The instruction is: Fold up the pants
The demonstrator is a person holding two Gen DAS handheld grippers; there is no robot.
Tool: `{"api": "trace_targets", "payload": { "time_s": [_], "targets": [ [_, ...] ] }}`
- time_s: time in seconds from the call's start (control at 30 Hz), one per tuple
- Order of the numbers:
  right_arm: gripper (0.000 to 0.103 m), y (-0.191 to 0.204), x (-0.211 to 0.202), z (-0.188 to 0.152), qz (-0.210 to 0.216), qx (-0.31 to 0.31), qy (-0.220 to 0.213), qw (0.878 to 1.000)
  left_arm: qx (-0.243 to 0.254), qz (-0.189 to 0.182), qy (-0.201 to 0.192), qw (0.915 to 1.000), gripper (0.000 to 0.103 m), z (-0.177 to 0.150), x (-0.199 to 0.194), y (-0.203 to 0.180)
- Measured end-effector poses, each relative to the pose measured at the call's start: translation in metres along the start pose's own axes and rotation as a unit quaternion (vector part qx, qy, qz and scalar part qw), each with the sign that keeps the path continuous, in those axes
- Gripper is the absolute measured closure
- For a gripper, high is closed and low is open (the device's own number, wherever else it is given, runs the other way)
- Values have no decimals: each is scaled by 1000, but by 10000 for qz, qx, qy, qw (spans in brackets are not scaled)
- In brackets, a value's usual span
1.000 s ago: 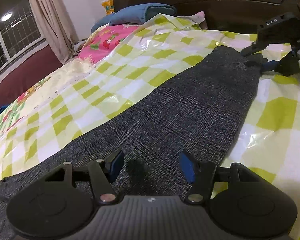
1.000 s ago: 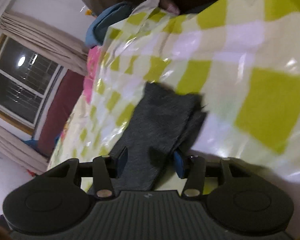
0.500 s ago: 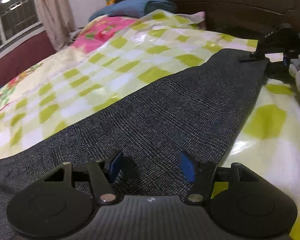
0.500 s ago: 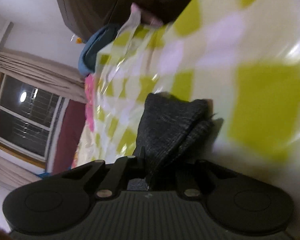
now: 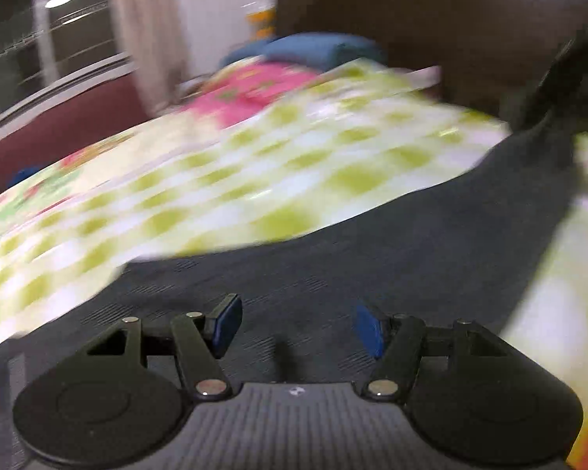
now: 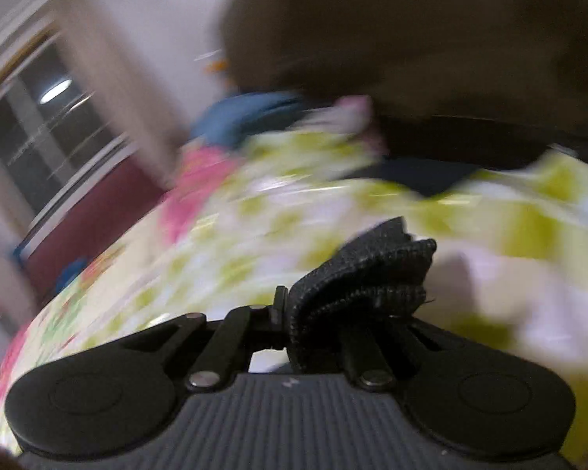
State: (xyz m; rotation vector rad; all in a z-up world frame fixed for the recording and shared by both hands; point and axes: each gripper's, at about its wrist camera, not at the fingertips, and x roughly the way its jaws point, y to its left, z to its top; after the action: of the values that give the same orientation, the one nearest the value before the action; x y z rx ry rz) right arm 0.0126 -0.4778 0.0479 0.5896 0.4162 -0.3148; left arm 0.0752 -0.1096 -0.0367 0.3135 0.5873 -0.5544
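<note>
Dark grey checked pants [image 5: 392, 235] lie stretched across a bed with a green-and-white checked cover [image 5: 223, 180]. My left gripper [image 5: 298, 327] is open, its blue pads low over the near part of the pants, holding nothing. My right gripper [image 6: 325, 325] is shut on the bunched hem end of the pants [image 6: 368, 274] and holds it above the cover. In the left wrist view the right gripper [image 5: 564, 74] shows as a dark blur at the far end of the pant leg. Both views are motion-blurred.
A dark wooden headboard [image 5: 431, 27] stands at the far end of the bed. A blue pillow [image 5: 317, 49] and a pink floral sheet [image 5: 251, 90] lie near it. A window [image 5: 47, 43] with a curtain is at the left.
My right gripper closed on the pant hem and has lifted it off the cover. My left gripper stayed open and shifted over the pants; both cameras are moving fast.
</note>
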Motion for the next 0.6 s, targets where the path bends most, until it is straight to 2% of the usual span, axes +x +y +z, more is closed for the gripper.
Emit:
{"api": "trace_targets", "payload": {
  "time_s": [0.07, 0.17, 0.23, 0.33, 0.43, 0.5, 0.6],
  "targets": [
    [96, 58, 8, -13, 530, -353, 213, 9977, -308, 332, 153, 9989, 28, -10, 0, 30],
    [96, 145, 24, -42, 1243, -1007, 662, 9849, -903, 604, 43, 9941, 28, -24, -11, 73],
    [96, 208, 37, -76, 1631, -1616, 1015, 9680, -1113, 703, -27, 9913, 27, -33, -23, 97],
    [96, 289, 55, -143, 2088, -2448, 1526, 9344, -1266, 987, -125, 9870, 27, -49, -44, 127],
    [96, 345, 67, -207, 2378, -2854, 1991, 9068, -1456, 1194, -32, 9821, 27, -73, -58, 153],
    [96, 367, 72, -237, 2495, -2897, 2207, 8973, -1507, 1275, -6, 9803, 27, -87, -66, 164],
    [95, 390, 72, -267, 2412, -3326, 2104, 8871, -1684, 1365, 75, 9762, 27, -109, -75, 179]
  ]
}}
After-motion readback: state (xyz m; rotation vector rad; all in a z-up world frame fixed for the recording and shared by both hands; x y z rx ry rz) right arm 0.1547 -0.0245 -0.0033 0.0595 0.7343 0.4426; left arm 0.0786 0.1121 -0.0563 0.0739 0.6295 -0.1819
